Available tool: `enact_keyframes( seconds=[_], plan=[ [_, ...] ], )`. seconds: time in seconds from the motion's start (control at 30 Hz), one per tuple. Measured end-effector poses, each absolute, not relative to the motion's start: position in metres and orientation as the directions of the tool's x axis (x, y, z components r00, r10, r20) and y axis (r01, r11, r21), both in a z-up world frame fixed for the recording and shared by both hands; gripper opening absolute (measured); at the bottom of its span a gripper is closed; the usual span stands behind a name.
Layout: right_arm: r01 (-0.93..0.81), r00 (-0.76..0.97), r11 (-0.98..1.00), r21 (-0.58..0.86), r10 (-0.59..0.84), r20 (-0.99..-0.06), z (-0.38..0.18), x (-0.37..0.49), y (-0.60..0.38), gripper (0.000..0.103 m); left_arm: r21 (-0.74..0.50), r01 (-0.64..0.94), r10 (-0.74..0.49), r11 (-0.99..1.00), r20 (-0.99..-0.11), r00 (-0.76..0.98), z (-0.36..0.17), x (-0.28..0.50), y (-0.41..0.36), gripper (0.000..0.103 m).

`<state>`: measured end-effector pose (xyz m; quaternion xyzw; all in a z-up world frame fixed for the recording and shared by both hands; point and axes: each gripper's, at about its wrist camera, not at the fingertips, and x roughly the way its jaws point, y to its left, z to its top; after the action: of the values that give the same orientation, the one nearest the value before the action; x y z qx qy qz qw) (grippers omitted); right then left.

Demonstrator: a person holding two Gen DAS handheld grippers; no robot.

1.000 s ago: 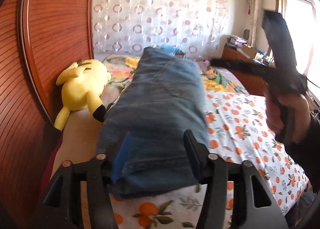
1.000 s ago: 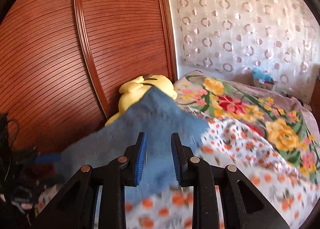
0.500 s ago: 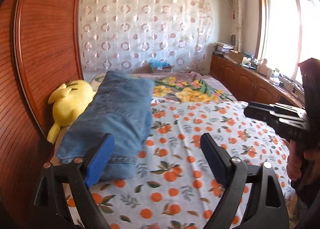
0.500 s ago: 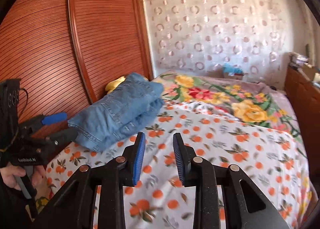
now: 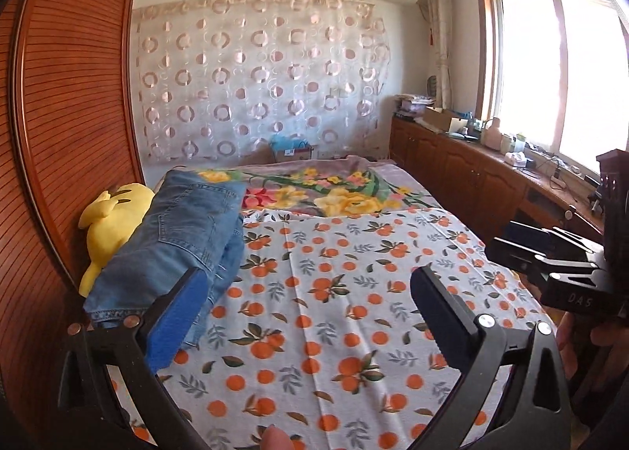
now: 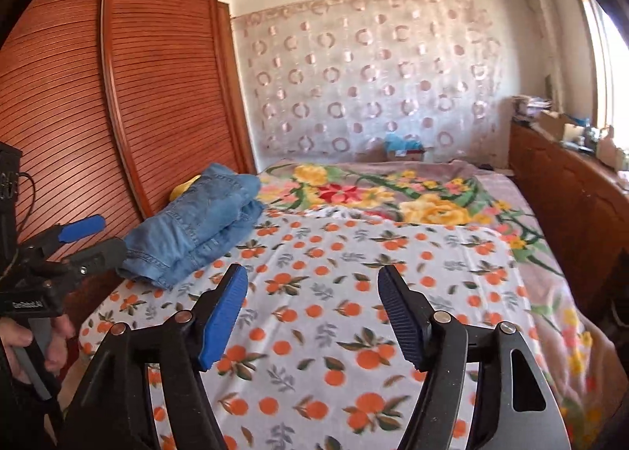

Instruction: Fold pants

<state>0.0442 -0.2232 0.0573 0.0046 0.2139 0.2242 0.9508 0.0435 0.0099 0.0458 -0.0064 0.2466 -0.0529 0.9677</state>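
Jeans: I see the folded blue jeans (image 5: 173,237) lying as a compact stack at the far left of the bed, against the yellow plush toy (image 5: 114,222) and close to the slatted wooden wardrobe (image 5: 70,116).
Fold state: several layers sit one on another, back pocket up, edges roughly squared; from the right wrist view the stack (image 6: 196,222) looks a little lumpy on its right side.
Left gripper: my left gripper (image 5: 310,316) stands spread wide with nothing between the jaws; they have just been opening. Its blue pad (image 5: 177,324) overlaps the near edge of the jeans in the picture, but I judge it clear of the cloth, though that view is too foreshortened to be sure.
Right gripper: my right gripper (image 6: 314,316) is likewise spread wide and empty, its jaws just having opened, over the orange-print bedspread (image 6: 334,292), well apart from the jeans.
Bed: the orange-print sheet covers the near half, a floral blanket (image 5: 334,190) the far half; the middle is bare of clothing.
Progress: I judge the folding done and the stack set aside.
Left to do: at most a light tidy of the lumpy side; otherwise nothing that I can see.
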Motion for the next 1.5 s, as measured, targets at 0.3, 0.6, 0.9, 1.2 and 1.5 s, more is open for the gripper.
enact_keyframes(
  seconds=[0.3,0.6,0.9,1.2,1.5],
  plan=[
    [-0.329,0.853,0.938,0.108,0.344,-0.392,0.065,0.002,-0.226,0.071,-0.016,0.090,-0.087,0.996,-0.482,0.872,0.047,0.028,-0.010,0.103],
    [-0.296,0.867,0.949,0.106,0.314,-0.386,0.066,-0.019,-0.213,0.071,-0.021,0.070,-0.071,0.997,-0.493,0.867,0.040,0.015,-0.009,0.103],
    [-0.294,0.866,0.951,0.095,0.307,-0.395,0.063,-0.010,-0.212,0.071,-0.020,0.052,-0.055,0.998,-0.495,0.867,0.035,0.013,-0.002,0.103],
    [-0.299,0.865,0.950,0.092,0.310,-0.396,0.064,-0.006,-0.216,0.071,-0.021,0.046,-0.050,0.999,-0.493,0.869,0.034,0.011,0.000,0.103],
    [-0.299,0.865,0.950,0.091,0.310,-0.395,0.062,-0.003,-0.218,0.071,-0.021,0.046,-0.051,0.999,-0.492,0.869,0.034,0.011,-0.001,0.103]
  ],
)
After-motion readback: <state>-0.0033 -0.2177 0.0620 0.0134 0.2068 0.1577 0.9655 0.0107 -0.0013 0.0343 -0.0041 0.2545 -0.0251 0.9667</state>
